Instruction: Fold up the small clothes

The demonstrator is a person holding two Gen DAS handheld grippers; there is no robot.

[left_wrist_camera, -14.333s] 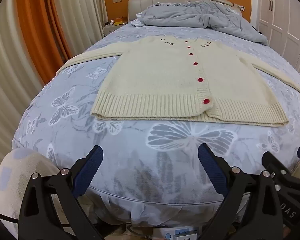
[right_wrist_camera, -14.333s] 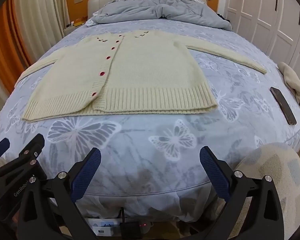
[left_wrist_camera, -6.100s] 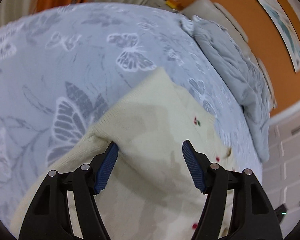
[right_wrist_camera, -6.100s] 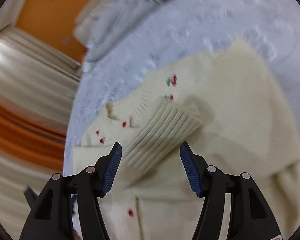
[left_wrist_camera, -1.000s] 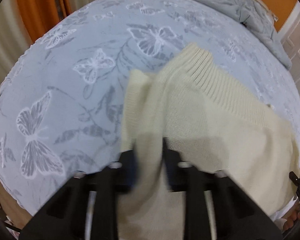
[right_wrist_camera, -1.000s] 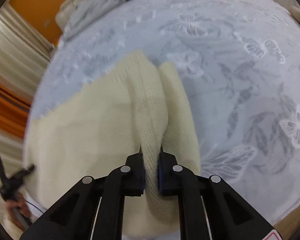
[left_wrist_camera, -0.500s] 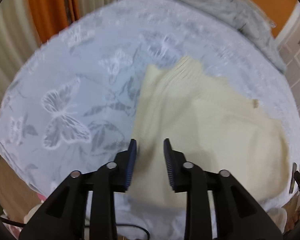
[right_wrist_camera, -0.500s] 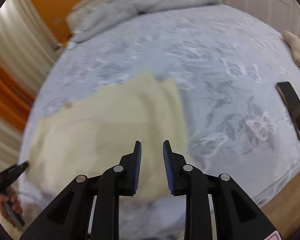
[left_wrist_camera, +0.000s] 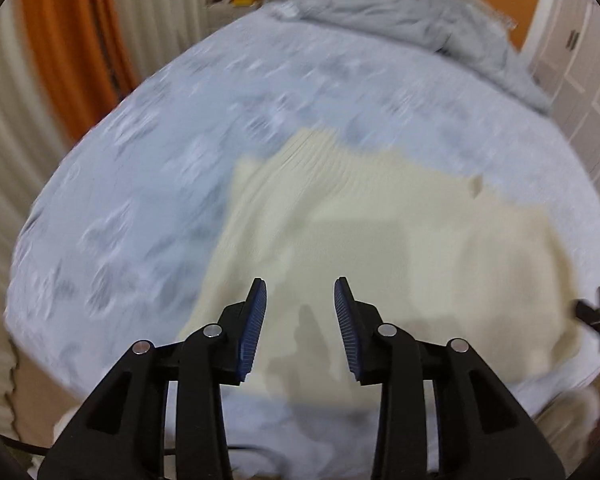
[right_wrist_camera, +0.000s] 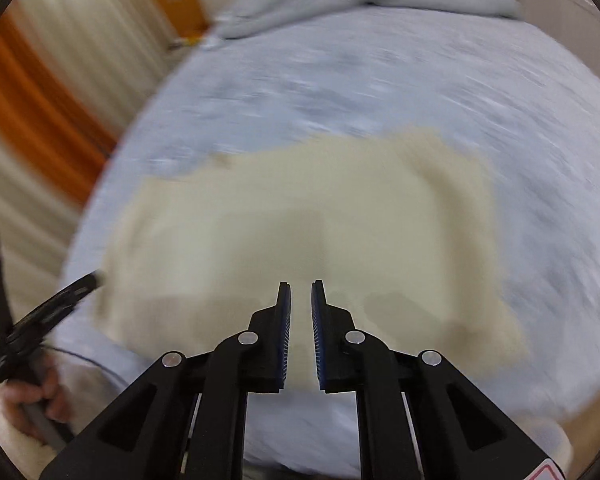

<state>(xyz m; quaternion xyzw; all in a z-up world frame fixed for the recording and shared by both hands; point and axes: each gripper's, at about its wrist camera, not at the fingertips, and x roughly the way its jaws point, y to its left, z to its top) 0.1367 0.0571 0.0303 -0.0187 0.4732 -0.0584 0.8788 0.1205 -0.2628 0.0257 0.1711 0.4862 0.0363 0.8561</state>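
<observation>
While blurred, shows a cream cardigan (left_wrist_camera: pixel 380 240) folded into a rough rectangle near the foot edge of the bed (left_wrist_camera: pixel 140 184), bare sheet on every side. Left gripper (left_wrist_camera: pixel 300 316) parted and empty above it; right gripper (right_wrist_camera: pixel 301 316) narrowly parted, empty.

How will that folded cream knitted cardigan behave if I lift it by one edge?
The cream knitted cardigan will probably flop and sag: soft knit, draped flat on the bed. Its stacked layers look loose, so the fold may slip open. Likely light.
</observation>
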